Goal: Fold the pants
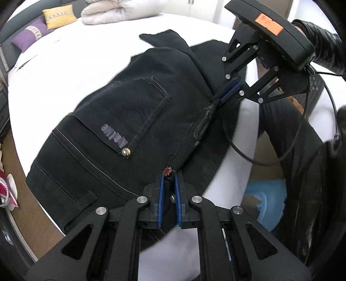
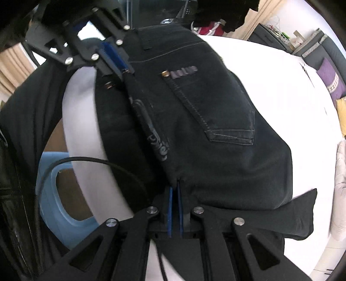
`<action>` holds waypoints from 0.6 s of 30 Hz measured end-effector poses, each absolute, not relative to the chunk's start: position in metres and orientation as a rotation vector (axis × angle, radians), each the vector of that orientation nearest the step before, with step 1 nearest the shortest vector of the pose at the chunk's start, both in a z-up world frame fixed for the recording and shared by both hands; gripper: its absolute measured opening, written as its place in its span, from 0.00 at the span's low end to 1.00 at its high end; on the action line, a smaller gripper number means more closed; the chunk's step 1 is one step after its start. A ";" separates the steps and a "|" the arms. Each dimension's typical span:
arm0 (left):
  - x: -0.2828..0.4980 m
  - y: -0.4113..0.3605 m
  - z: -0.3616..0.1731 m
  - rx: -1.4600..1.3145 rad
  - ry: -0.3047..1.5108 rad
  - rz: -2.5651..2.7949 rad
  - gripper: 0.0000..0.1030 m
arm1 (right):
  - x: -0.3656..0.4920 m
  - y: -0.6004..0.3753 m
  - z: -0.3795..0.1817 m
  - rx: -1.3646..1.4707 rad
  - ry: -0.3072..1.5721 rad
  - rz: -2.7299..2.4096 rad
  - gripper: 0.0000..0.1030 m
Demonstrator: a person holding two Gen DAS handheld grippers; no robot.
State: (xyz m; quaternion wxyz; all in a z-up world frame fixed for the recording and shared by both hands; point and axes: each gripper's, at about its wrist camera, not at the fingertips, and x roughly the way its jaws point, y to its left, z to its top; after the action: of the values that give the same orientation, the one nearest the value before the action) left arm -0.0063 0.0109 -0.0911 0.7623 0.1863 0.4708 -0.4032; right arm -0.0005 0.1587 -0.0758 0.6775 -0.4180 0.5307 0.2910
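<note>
Black jeans (image 1: 129, 108) lie folded on the white bed (image 1: 64, 64), with a back pocket and its rivet facing up. In the left wrist view my left gripper (image 1: 168, 174) is shut on the jeans' near edge, beside a small red button. At the upper right my right gripper (image 1: 217, 98) is shut on the same folded edge, further along. The right wrist view shows the jeans (image 2: 216, 97) from the other end: the right gripper (image 2: 174, 186) pinches the fabric at the bottom, the left gripper (image 2: 127, 70) at the upper left. A trouser leg end (image 2: 302, 214) sticks out at the right.
Purple (image 1: 28, 36) and yellow (image 1: 58, 18) cushions and a folded white duvet (image 1: 121, 10) sit at the bed's far side. A light blue plastic tub (image 2: 54, 183) stands on the floor by the bed edge. A black sleeve (image 1: 324, 49) and a cable (image 1: 242, 155) hang close.
</note>
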 end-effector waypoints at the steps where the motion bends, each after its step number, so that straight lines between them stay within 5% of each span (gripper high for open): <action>1: -0.009 0.012 -0.091 0.413 1.025 -0.883 0.08 | -0.005 0.163 -0.079 -0.964 1.187 0.650 0.05; 18: 0.000 0.035 -0.091 0.361 1.044 -0.837 0.08 | -0.046 0.179 -0.096 -1.016 1.168 0.525 0.06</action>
State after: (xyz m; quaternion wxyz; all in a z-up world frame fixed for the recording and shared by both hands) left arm 0.0000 0.0347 -0.0914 0.7692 0.1665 0.4814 -0.3858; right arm -0.0460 0.1792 -0.0964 0.6844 -0.4532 0.5209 0.2343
